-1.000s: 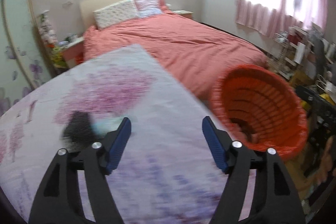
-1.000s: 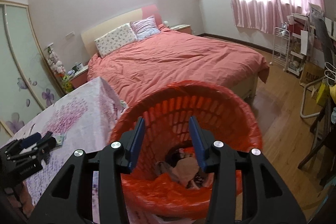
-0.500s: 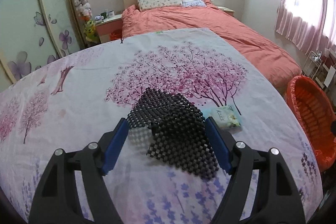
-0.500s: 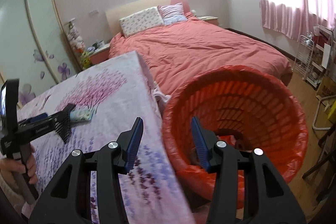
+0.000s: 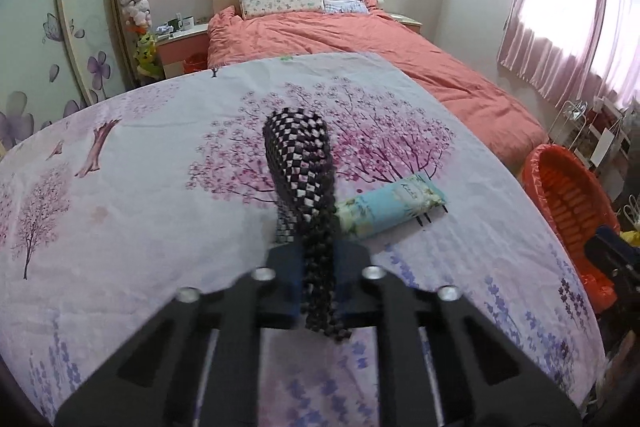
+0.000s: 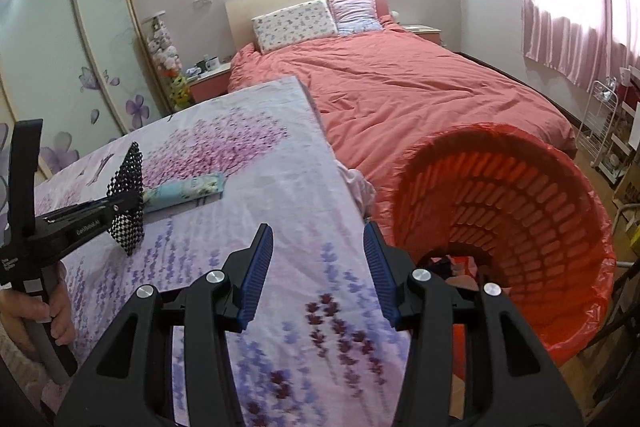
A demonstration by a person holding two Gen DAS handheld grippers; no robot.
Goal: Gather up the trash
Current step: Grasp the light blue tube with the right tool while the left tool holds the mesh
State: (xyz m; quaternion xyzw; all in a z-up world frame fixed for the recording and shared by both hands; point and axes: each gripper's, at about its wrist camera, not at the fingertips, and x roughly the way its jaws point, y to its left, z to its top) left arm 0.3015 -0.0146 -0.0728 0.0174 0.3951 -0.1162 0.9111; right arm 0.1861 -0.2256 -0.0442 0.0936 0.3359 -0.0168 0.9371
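A bedroom with a salmon bedspread; nearer, a tabletop [image 5: 120, 211] under a blossom-print cloth. The left gripper [image 5: 318, 285] has its jaws closed on a black mesh sheet [image 5: 302, 163] — folded, standing on edge, long axis pointing away toward the bed. The right gripper [image 6: 318, 275] hangs empty, jaws apart, beside the red basket [image 6: 568, 195]. The limp mesh might slip loose or snag the blue packet [image 5: 390, 205] next to it.

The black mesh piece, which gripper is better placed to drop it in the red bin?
Left. The left gripper is shut on the black mesh; the right gripper is open beside the red bin.
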